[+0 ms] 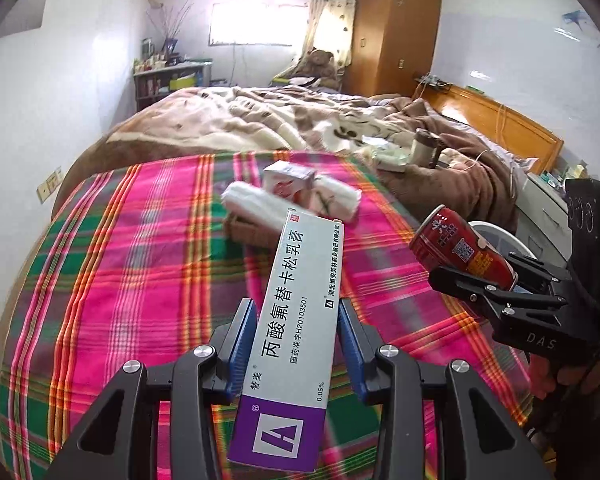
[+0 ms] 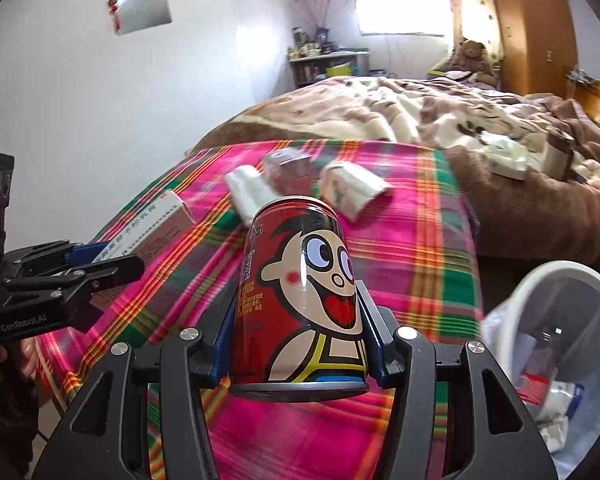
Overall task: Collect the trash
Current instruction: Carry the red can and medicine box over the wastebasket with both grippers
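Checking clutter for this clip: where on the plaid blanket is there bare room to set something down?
Free: the broad near stretch of the pink and green plaid blanket, between the left bed edge and the held white and purple medicine box. Crowded: the far middle, where white rolled paper wads and a small pink and white carton cluster, and the brown fleece blanket beyond.

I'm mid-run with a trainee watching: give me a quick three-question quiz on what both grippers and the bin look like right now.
1. True or false: the left gripper is empty.
2. What does the right gripper hold? A) a tissue roll B) a red can C) a cup
3. On which side of the can does the white bin stand in the right wrist view?

Key
1. False: its blue pads clamp the medicine box.
2. B: the red can, with a cartoon face.
3. To its right, beside the plaid blanket, with rubbish already inside.
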`<state>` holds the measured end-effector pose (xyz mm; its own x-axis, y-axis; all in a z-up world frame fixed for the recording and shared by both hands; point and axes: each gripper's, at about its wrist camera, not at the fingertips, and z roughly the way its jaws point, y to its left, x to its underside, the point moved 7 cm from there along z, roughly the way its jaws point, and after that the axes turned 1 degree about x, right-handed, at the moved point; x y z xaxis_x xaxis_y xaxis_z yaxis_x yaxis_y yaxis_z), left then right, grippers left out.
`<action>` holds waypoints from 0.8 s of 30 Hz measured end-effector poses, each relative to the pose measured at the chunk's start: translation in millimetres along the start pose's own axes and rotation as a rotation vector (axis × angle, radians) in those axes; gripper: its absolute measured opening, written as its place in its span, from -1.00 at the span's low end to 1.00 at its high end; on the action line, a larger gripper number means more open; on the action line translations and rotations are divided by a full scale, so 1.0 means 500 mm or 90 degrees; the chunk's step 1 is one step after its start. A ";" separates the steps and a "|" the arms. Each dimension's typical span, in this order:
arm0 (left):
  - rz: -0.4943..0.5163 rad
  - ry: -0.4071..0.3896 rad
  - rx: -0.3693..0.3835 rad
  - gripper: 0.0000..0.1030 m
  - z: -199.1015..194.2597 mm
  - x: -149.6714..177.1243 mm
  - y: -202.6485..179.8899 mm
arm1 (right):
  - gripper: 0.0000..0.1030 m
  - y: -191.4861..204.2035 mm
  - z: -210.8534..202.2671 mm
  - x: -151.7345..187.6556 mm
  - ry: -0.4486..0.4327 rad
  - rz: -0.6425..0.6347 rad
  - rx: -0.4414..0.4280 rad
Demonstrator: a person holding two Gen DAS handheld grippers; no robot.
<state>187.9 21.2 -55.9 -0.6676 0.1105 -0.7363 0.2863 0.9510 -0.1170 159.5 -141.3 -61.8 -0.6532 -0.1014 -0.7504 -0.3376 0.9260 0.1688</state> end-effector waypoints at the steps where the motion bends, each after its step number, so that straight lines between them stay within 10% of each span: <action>1: 0.004 -0.003 0.001 -0.20 -0.001 -0.003 -0.008 | 0.05 -0.010 -0.009 0.000 -0.006 0.003 0.009; 24: 0.073 -0.031 0.113 -0.20 0.023 -0.066 -0.270 | 0.05 -0.218 -0.178 0.011 -0.076 0.095 0.159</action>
<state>178.9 -114.0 -23.5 -0.5915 0.1968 -0.7819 0.4773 0.8670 -0.1428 132.4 -275.2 -27.4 -0.5941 0.0721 -0.8011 -0.0569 0.9897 0.1313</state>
